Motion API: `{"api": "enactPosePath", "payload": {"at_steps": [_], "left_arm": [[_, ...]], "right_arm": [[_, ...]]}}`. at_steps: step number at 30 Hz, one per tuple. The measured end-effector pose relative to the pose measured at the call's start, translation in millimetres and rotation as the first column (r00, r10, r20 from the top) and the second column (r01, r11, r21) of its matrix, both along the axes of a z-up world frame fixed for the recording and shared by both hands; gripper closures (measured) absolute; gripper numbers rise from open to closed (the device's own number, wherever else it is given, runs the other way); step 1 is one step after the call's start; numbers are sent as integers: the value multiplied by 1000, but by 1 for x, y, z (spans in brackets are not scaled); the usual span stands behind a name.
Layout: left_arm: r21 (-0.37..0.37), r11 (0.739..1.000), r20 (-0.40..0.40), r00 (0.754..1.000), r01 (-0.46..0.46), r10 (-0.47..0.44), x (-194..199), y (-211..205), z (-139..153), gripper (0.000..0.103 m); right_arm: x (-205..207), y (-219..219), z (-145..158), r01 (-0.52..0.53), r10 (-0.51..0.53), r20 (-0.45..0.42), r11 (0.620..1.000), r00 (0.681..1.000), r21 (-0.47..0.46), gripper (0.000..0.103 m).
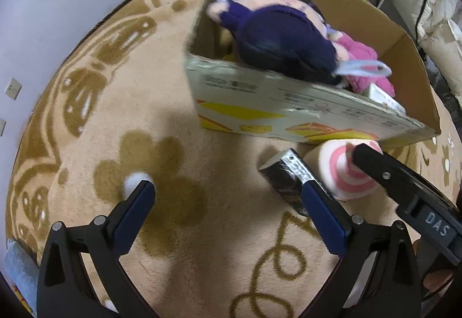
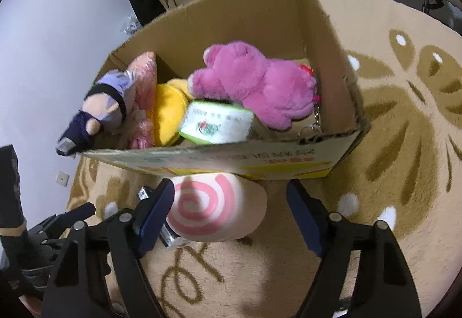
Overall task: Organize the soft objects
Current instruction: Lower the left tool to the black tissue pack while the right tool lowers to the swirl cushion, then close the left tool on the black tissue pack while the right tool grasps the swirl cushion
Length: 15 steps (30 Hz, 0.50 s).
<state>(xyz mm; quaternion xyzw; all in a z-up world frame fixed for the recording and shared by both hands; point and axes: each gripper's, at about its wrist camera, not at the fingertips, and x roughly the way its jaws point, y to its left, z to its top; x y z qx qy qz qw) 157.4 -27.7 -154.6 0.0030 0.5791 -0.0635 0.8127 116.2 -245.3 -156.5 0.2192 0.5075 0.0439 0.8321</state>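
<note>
**Swirl plush outside the box, right gripper straddling it**

Carpet [image 2: 404,173]: tan pile with brown leaf pattern, carries everything.

Cardboard box [image 2: 260,29]: open-topped, sits on the carpet ahead of both my grippers. Already filled with soft things: pink bear [image 2: 254,84] toward the right wall, yellow plush [image 2: 169,113] in the middle, dark-haired doll [image 1: 277,40] draped over the near-left corner of the rim, and a green-and-white packet [image 2: 216,124] against the near wall.

Swirl plush [image 2: 213,208]: cream roll with pink spiral face, lying on the carpet just outside the box's near wall, apparently touching it. Looks light and squashy; should compress under the pads, not slip. Best hold, I judge, is across the round body, not the face.

Black packet [image 1: 288,179]: on the carpet just beside the plush, on its left. Stiffer, foil-edged; not the target.

Right gripper [image 2: 231,214]: jaws wide, plush between them, left pad at its side, right pad well clear. Nothing held yet.

Left gripper [image 1: 228,208]: jaws wide, holding nothing, over bare carpet left of the black packet.
</note>
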Motion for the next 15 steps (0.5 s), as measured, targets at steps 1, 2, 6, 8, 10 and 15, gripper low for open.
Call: {"api": "enactPosePath", "payload": {"at_steps": [1, 2, 6, 8, 10, 15], "left_arm": [[-5, 1000, -8, 1000, 7, -7, 0, -2, -1, 3], [-6, 1000, -12, 1000, 14, -14, 1, -4, -3, 3], [-19, 999, -29, 999, 38, -38, 4, -10, -9, 3], [-17, 999, -34, 998, 50, -50, 5, -14, -11, 2], [-25, 998, -37, 998, 56, -57, 7, -17, -14, 2], [-63, 996, -48, 996, 67, -70, 12, -22, -19, 2]], "right_arm": [[1, 1, -2, -7, 7, -10, 1000, 1000, 10, 29], [3, 2, -4, -13, 13, -18, 1000, 1000, 15, 32], [5, 6, -6, -38, 39, -21, 999, 999, 25, 47], [7, 7, -7, -47, 47, -24, 999, 999, 19, 53], [7, 9, -8, -56, 56, -28, 998, 998, 18, 59], [7, 8, -6, -46, 47, -27, 999, 999, 26, 69]]}}
